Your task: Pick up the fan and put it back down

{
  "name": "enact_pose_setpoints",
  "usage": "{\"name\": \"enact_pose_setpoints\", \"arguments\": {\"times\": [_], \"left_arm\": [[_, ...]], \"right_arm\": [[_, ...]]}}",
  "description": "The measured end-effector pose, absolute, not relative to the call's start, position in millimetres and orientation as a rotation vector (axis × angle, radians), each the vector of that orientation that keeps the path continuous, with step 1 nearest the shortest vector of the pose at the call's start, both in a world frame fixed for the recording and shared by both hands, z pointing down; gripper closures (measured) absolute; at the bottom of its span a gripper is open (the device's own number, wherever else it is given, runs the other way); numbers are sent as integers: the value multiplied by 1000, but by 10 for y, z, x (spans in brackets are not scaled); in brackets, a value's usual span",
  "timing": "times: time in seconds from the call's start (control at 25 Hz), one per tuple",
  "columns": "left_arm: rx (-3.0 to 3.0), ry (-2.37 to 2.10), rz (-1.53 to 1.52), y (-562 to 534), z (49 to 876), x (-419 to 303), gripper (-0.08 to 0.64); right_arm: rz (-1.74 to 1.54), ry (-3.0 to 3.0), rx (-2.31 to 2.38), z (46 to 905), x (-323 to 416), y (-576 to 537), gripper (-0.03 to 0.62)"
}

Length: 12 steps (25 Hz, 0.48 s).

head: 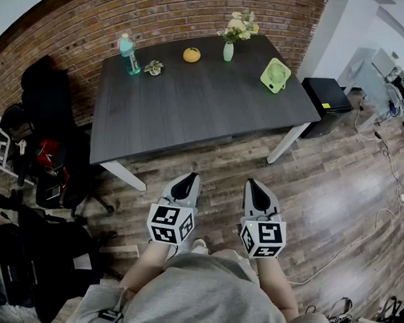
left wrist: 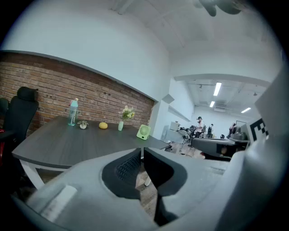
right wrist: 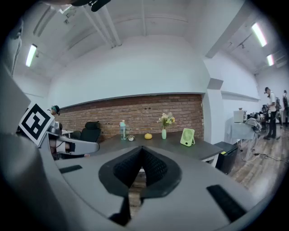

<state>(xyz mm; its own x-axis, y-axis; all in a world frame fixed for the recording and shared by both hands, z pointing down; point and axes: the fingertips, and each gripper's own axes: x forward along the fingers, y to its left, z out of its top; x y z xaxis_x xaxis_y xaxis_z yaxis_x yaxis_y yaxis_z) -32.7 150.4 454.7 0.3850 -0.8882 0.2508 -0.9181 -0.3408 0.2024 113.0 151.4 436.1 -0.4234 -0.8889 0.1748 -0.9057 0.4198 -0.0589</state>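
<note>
On the far right corner of the table [head: 192, 108] stands the small green fan [head: 275, 75]. It looks light, hard and easy to tip, so pinch its flat frame. The left gripper [head: 186, 184] and right gripper [head: 254, 189] are squeezed closed, empty, well apart from it.

Both arms reach forward side by side, left claw [head: 186, 184] and right claw [head: 254, 187] closed, empty, tilted slightly downward.
</note>
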Motion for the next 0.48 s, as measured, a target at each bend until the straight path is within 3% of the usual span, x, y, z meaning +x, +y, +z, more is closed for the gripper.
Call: {"name": "enact_pose_setpoints", "arguments": {"times": [0.48], "left_arm": [[2369, -1569, 137, 1655, 4498, -320, 528]], "right_arm": [[200, -2564, 1598, 4312, 1051, 1669, 592]]}}
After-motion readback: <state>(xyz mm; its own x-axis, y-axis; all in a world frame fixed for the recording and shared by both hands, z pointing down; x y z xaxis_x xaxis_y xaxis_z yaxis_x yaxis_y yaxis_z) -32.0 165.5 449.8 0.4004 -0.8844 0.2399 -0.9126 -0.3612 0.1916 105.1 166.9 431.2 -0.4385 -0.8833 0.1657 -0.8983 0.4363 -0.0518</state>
